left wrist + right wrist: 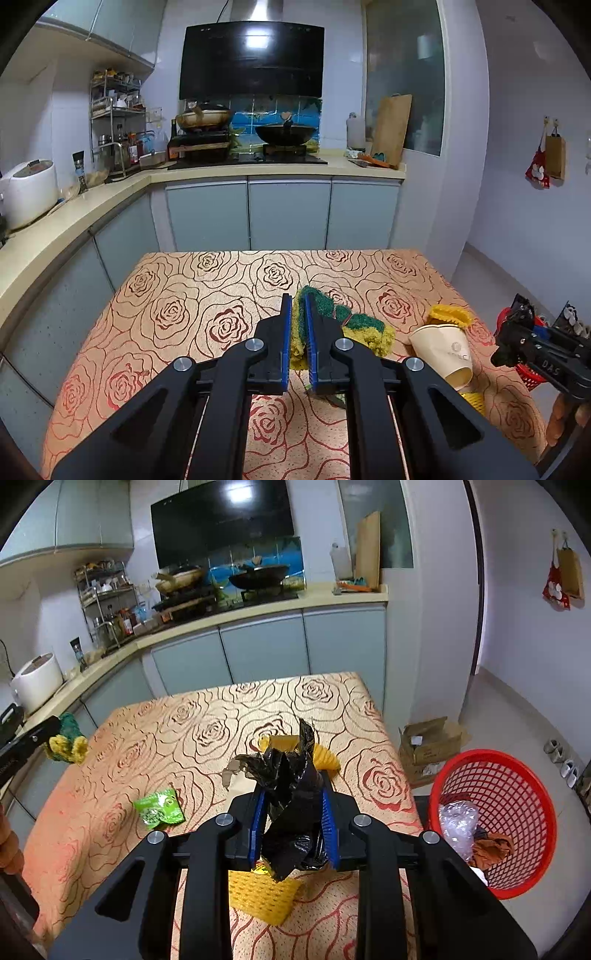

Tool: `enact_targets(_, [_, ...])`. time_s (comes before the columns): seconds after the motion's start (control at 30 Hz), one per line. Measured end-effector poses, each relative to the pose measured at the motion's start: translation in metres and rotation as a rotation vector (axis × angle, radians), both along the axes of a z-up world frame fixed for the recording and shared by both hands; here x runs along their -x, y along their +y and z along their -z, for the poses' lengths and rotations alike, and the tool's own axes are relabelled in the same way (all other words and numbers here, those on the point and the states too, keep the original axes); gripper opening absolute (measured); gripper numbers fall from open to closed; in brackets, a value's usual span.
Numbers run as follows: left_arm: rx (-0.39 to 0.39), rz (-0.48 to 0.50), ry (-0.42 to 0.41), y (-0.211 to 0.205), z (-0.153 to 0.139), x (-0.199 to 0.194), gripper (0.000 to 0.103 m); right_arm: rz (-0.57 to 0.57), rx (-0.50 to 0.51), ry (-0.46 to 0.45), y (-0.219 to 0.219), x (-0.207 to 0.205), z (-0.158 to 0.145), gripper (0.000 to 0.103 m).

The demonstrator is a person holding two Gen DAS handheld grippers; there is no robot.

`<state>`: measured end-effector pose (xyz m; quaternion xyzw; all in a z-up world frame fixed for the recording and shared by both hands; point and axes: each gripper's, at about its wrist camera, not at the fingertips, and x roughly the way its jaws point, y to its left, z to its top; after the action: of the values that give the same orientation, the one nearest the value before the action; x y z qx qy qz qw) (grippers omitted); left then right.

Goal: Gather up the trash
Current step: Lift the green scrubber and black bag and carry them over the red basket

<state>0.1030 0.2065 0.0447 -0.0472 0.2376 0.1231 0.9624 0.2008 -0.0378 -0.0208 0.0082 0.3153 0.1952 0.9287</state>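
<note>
My left gripper [297,306] is shut on a green-and-yellow scouring sponge [354,325] and holds it above the rose-patterned table [184,306]; the sponge also shows in the right wrist view [68,738]. My right gripper [291,794] is shut on a crumpled black plastic bag [291,797] above the table's right part. A paper cup [443,350] lies on its side by yellow foam netting [448,314]. A green snack packet [160,808] and yellow foam netting [258,893] lie on the table. A red mesh basket [495,827] stands on the floor to the right, holding some trash.
A cardboard box [428,746] sits on the floor beyond the basket. Kitchen counters [258,170] with a stove, pans and a rice cooker [29,192] run behind and left of the table. A torn brown paper scrap [231,771] lies mid-table.
</note>
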Motion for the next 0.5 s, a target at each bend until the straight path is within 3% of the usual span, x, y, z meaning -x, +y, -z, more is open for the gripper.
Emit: enact_targets(0.5, [-0.022, 0.085, -0.041, -0.034, -0.02, 0.0, 0.007, 0.062, -0.045, -0.064, -0.042, 0.025, -0.033, 0.026])
